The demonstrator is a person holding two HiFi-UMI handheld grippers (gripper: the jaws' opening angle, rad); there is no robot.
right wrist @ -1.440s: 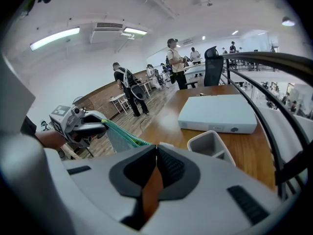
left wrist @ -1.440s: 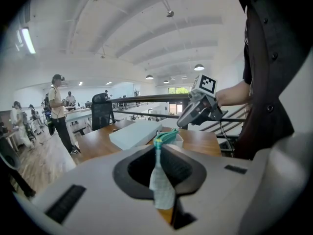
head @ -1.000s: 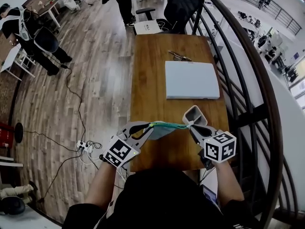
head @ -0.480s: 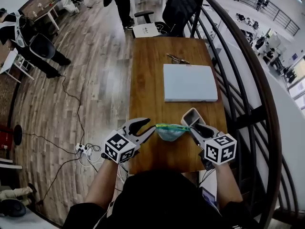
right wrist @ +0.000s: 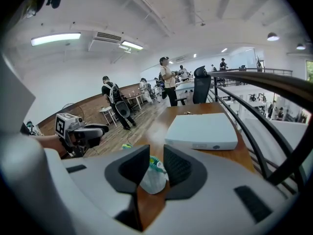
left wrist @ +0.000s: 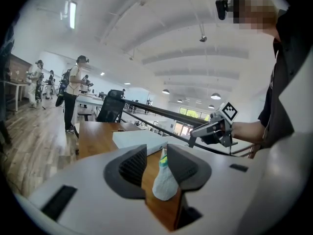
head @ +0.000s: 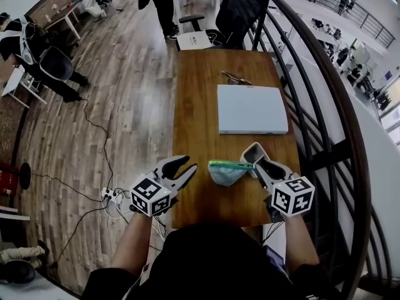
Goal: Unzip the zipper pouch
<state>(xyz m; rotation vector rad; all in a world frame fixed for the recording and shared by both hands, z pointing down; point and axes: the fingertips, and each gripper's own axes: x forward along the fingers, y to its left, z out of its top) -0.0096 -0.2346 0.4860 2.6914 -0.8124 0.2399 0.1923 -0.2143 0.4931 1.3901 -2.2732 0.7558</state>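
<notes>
The zipper pouch, pale blue-grey with a green zipper along its top edge, lies on the wooden table near the front edge. My left gripper stands to its left, open and a little apart from it; its jaws have just been opening. My right gripper is at the pouch's right end, its jaws also just opening, with a gap showing. In the left gripper view the pouch sits ahead between the spread pads. In the right gripper view the pouch lies just past the fingertips.
A flat white box lies mid-table, with a small dark tool behind it. A black railing runs along the table's right side. An office chair stands at the far end. Cables lie on the floor at left.
The pouch was stretched in the air between both grippers; now it lies slack on the table. Both sets of jaws have spread, and the left gripper has drawn back to the left.
</notes>
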